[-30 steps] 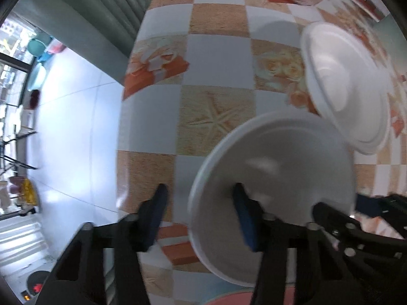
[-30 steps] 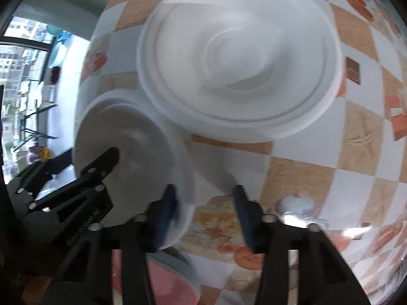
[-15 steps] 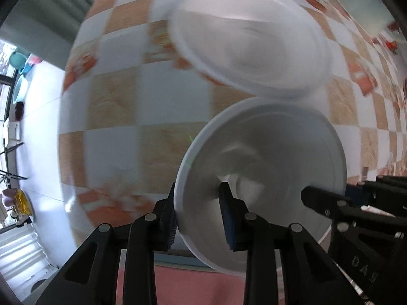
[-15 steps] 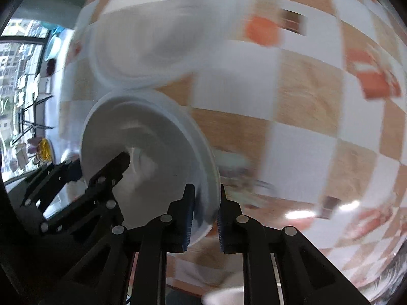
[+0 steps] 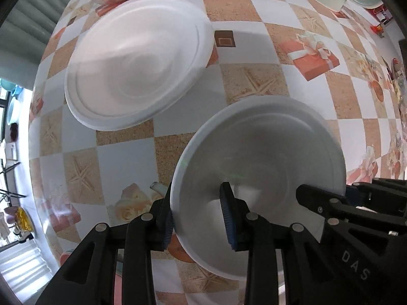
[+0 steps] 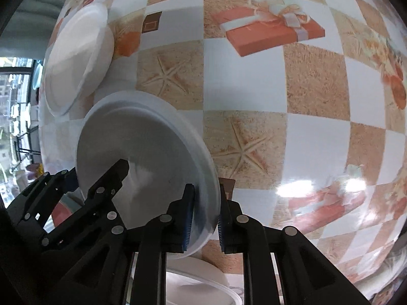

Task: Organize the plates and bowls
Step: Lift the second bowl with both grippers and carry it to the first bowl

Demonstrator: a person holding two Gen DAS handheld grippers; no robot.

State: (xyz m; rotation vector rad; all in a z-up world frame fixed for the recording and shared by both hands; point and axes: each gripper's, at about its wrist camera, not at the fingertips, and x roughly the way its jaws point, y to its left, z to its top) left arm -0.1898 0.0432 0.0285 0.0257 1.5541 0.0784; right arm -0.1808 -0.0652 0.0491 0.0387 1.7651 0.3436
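Left gripper (image 5: 198,217), right gripper (image 6: 206,216) now both clamped on white bowl (image 5: 257,147) rim, previously apart.

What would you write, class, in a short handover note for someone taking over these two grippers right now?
Left gripper: shut on the near rim of the white bowl, one finger inside, one outside.
Right gripper: shut on the opposite rim of the same bowl.
Bowl: held by both above the checked tablecloth.
White plate: lies on the cloth beyond the bowl, apart from it.
Another white dish: at the right camera's bottom edge.
Done: bowl gripped.
Left: set the bowl down in its place; which place the views do not show.
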